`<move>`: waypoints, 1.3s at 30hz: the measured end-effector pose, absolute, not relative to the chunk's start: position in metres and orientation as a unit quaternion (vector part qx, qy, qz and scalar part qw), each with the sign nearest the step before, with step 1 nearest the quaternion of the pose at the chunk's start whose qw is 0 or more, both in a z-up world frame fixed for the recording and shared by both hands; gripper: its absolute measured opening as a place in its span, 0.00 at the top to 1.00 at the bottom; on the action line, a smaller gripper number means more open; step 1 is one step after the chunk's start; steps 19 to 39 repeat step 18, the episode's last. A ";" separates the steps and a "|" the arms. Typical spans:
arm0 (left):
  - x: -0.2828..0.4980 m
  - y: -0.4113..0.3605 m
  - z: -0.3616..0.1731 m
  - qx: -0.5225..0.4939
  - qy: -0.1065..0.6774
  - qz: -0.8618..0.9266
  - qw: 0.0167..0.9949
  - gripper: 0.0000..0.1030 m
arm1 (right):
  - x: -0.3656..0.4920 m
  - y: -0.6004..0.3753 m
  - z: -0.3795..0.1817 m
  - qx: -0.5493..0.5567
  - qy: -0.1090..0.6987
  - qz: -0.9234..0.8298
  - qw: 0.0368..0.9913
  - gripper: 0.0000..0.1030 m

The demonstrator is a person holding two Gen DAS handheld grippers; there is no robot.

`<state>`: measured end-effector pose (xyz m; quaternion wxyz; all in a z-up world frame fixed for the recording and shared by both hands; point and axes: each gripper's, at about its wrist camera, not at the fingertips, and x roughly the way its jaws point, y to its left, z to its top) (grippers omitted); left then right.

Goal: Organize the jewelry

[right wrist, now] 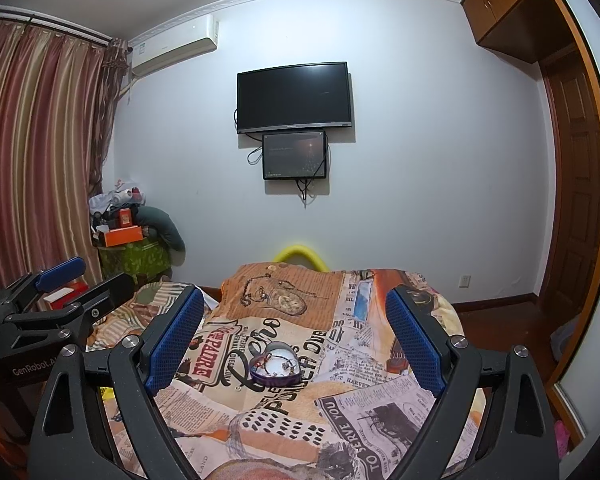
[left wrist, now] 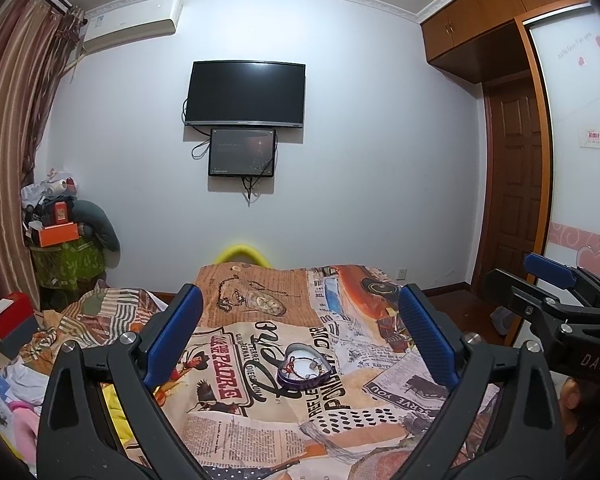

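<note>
A small heart-shaped purple box (left wrist: 305, 365) lies open on the newspaper-print bedspread (left wrist: 236, 412), with bracelets and small jewelry inside. It also shows in the right wrist view (right wrist: 277, 364). My left gripper (left wrist: 300, 320) is open and empty, held above the bed short of the box. My right gripper (right wrist: 296, 320) is open and empty too, likewise short of the box. Each gripper shows at the edge of the other's view: the right one (left wrist: 556, 280), the left one (right wrist: 64, 276).
The bed ends at a yellow rail (left wrist: 242, 254) near the white wall with a TV (left wrist: 245, 94). A red and grey box (left wrist: 10, 322) and loose cloth lie at the bed's left. A cluttered stand (left wrist: 66, 236) is by the curtains; a wardrobe (left wrist: 572, 160) stands right.
</note>
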<state>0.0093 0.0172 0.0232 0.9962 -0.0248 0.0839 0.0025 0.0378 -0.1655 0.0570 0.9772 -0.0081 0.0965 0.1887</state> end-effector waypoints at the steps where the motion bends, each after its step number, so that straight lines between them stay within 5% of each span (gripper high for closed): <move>1: 0.010 0.018 0.023 -0.025 0.084 0.002 0.996 0.04 | 0.038 -0.166 0.056 -0.008 0.097 0.189 0.977 0.12; 39: 0.016 0.017 0.019 -0.023 0.095 -0.005 0.995 0.01 | 0.046 -0.164 0.049 -0.001 0.113 0.188 0.976 0.12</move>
